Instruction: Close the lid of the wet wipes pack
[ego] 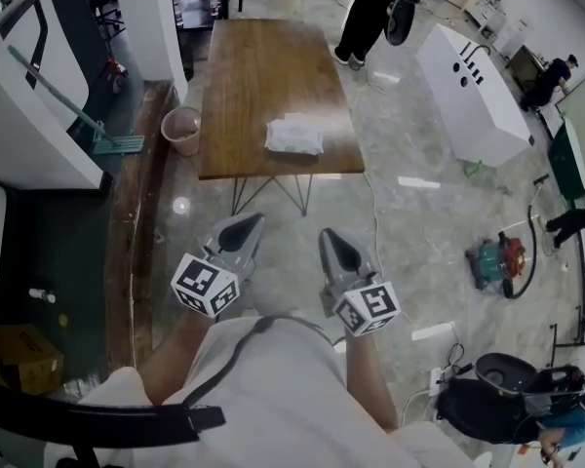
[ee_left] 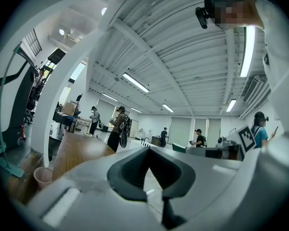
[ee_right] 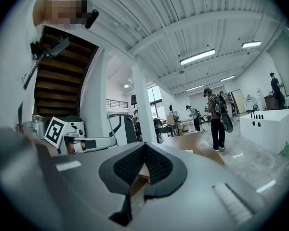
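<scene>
Polished grey flooring is surrounding a wooden table (ego: 263,66), and the wet wipes pack (ego: 294,135) is lying on its near end; the lid is too small to make out. The left gripper (ego: 236,234) and the right gripper (ego: 339,252) are hovering side by side near the person's body, well apart from the table. Each is pointing towards it with jaws pressed together, gripping nothing.

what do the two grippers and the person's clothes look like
The left gripper and right gripper are light grey tapering shells with black-padded fingers. Each carries a white cube with black square markers. The person wears a white short-sleeved top with a black strap.
</scene>
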{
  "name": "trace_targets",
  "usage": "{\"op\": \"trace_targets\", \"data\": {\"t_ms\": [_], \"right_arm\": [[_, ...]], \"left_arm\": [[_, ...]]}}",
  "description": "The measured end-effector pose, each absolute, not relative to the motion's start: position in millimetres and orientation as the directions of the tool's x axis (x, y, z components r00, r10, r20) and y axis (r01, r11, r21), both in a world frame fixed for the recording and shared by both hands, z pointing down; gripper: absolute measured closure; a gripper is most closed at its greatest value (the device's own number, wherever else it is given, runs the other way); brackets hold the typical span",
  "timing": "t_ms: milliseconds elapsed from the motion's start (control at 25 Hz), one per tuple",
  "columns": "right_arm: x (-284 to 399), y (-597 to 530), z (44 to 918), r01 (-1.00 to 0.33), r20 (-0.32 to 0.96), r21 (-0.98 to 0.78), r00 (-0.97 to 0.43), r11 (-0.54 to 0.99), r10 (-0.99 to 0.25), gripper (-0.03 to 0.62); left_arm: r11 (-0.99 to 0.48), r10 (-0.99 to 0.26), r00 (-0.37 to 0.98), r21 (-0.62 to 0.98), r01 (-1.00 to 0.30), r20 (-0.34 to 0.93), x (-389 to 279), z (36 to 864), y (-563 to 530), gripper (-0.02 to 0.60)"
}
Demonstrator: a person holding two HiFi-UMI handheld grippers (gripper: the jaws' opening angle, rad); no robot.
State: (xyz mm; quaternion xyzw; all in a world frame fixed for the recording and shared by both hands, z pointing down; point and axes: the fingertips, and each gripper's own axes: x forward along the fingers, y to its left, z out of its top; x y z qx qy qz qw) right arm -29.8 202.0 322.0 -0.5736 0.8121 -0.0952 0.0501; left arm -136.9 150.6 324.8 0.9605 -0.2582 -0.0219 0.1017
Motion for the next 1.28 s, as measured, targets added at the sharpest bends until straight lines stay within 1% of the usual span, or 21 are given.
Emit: {"op": "trace_targets", "data": {"t_ms": [320,560,840,1280], "right_arm": [[-36.3,193.4,319.8,-0.924,0.038,-0.215,-0.332,0.316,-0.943,0.585],[-33.7,187.5,326.3,-0.927,0.057,-0.229,-0.318,0.298,-0.946,0.585],[-24.9,168.2,331.7,-0.919,0.051,-0.244,-0.331,0.310,-0.942,0.585],[16.0,102.3,330.2,-0.897,0.029,-0.250,-0.384,0.365,-0.923,0.585]], "left_arm": [[-0.831,-0.519,0.855,0.226,-0.508,0.012,-166.2,329.6,142.6,0.578],[-0.824,-0.524,0.851,0.237,-0.514,0.026,-174.2,335.8,134.9,0.579],[-0.820,-0.529,0.848,0.236,-0.521,0.034,-161.0,338.3,118.8,0.578],[-0.802,-0.564,0.825,0.211,-0.558,0.038,-118.0,332.3,61.9,0.578]]}}
